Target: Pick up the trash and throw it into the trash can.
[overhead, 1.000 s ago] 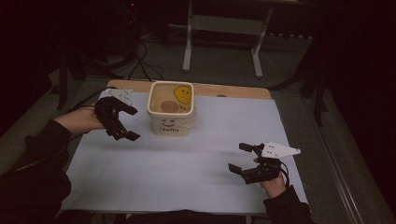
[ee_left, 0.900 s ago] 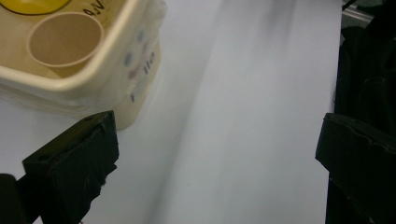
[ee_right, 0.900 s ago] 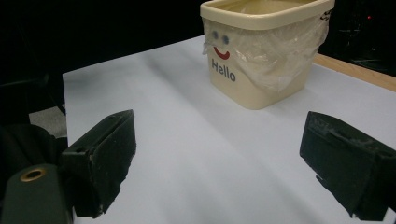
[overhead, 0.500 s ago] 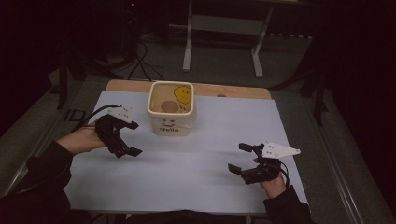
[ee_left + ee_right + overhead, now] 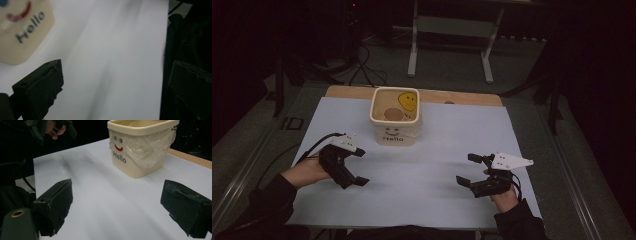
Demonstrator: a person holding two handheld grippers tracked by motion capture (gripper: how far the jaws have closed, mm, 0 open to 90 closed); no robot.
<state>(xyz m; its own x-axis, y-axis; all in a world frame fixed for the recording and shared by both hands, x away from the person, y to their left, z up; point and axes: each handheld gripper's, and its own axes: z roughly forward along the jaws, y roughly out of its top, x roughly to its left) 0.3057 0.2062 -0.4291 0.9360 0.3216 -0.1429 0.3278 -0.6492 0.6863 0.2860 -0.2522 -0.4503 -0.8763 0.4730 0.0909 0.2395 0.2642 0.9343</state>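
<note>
Table (image 5: pixel 437 150): white top with a strip of bare wood along the far edge, in a dim room. Item 1, cream tub (image 5: pixel 395 122): squarish, upright, standing near the far edge, somewhat left of the table's middle; front face printed with 2 eyes, a red smile and the word "Hello"; a clear plastic liner is folded over its rim and hangs down the outside, as the right gripper view shows (image 5: pixel 141 147); a yellow smiley face marks the inner wall, and a round brown thing (image 5: pixel 393 114) lies inside at the bottom, its kind not readable. Item 2, left gripper (image 5: pixel 358 166): held in the person's left hand (image 5: pixel 304 171) near the left edge of the table, toward the near side, well apart from the tub; jaws spread wide with nothing between them, the white top showing through the gap in the left gripper view. Item 3, right gripper (image 5: pixel 469 169): held in the right hand (image 5: pixel 504 196) near the near right corner of the table, jaws likewise wide apart and empty, pointing across the table toward the tub. Both grippers are just above the white top; whether they touch it cannot be told.
</note>
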